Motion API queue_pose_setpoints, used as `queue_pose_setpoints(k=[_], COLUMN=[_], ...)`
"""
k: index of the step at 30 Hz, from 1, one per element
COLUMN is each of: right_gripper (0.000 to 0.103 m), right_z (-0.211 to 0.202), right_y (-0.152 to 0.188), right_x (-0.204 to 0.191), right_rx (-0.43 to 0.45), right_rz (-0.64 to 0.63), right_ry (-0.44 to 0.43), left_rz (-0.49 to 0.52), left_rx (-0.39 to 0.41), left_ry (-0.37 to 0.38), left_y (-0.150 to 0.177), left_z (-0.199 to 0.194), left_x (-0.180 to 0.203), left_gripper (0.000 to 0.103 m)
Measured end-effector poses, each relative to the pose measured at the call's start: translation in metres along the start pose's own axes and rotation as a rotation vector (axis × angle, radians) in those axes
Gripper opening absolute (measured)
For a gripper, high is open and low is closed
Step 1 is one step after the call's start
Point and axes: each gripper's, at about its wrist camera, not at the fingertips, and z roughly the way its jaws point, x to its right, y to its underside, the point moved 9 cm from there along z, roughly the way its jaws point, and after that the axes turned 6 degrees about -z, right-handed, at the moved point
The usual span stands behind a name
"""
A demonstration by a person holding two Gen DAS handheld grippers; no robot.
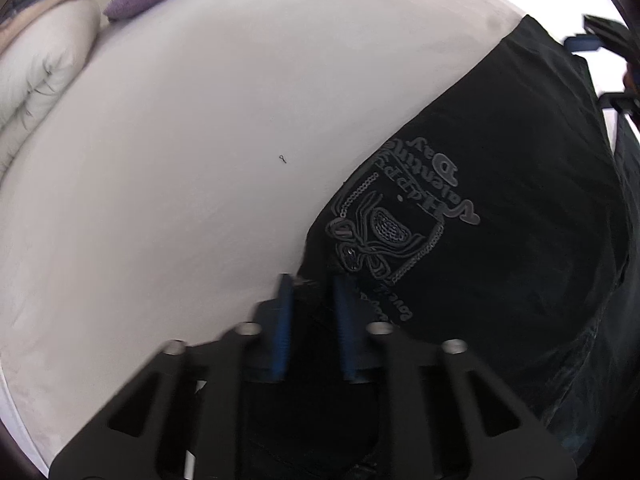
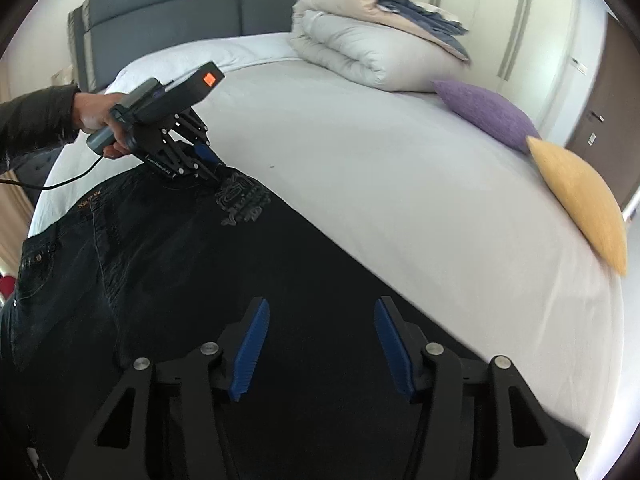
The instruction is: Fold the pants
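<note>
The right tongs point(image 2: 322, 344) hang over the black pants point(image 2: 168, 280), blue pads standing apart with nothing pinched between them, only dark cloth spread below. No earlier look is on hand, so that is all to say of them. The pants lie flat on the bed point(image 2: 380, 168), stretching away from these tongs toward the left tongs point(image 2: 218, 172), which a hand point(image 2: 100, 120) in a dark sleeve points steeply down at the far edge of the cloth, just beside the embroidered patch point(image 2: 244, 204). Those tongs are closed on a fold of the pants point(image 1: 500, 260) (the pads point(image 1: 284, 320) nearly meet, cloth bunched between). Beyond lie a yellow cushion point(image 2: 580, 204), a purple cushion point(image 2: 484, 114), a rolled duvet point(image 2: 360, 44) and the grey headboard point(image 2: 192, 4).
</note>
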Motion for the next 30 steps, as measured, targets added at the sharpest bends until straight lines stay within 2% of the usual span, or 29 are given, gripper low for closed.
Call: queue_pose_setpoints(k=[5,8,14,15,16,17,18,19,20,21,27,30], right_gripper=[0.053,0.051,0.046,0.045,0.045,0.045,0.042,0.030,0.024,0.011,0.005,0.005], right_z=[0.023,0.033,0.057,0.061,0.069,0.074,0.080,0.087,0.093,0.097,0.080,0.072], right_y=[-0.025,-0.041,-0.065,-0.067,-0.069,-0.070,-0.071,-0.070,-0.068,-0.066,-0.068,-0.073], right_x=[-0.009,-0.017,-0.031,-0.032,-0.033,-0.033,-0.034,-0.034,-0.035,-0.036,-0.042,-0.061], right_rx=[-0.031,-0.042,-0.087,-0.096,-0.113,-0.126,-0.139,-0.160,-0.189,-0.209,-0.190,-0.162], right_rz=[-0.058,-0.103,-0.213,-0.217,-0.219,-0.218,-0.216,-0.214,-0.215,-0.221,-0.099,-0.024], right_ry=[-0.020,-0.022,-0.029,-0.032,-0.036,-0.038,-0.044,-0.052,-0.050,-0.041,-0.068,-0.112], left_rz=[0.000,0.053,0.074,0.070,0.069,0.064,0.061,0.060,0.059,0.057,0.019,0.003], left_rx=[0.145,0.209,0.291,0.303,0.309,0.316,0.321,0.325,0.330,0.333,0.355,0.363], left_ry=[-0.068,-0.136,-0.163,-0.163,-0.164,-0.164,-0.160,-0.159,-0.157,-0.155,-0.139,-0.127], left_y=[0.006,0.014,0.035,0.036,0.023,0.029,0.031,0.032,0.035,0.039,0.044,0.050], left_z=[-0.033,-0.048,-0.067,-0.069,-0.070,-0.068,-0.069,-0.070,-0.071,-0.074,-0.086,-0.094], left_x=[-0.013,-0.004,0.006,0.004,0.010,0.019,0.023,0.025,0.032,0.032,0.031,0.033], left_gripper=[0.007,0.007,0.007,0.007,0.007,0.007,0.007,0.007,0.007,0.007,0.007,0.007])
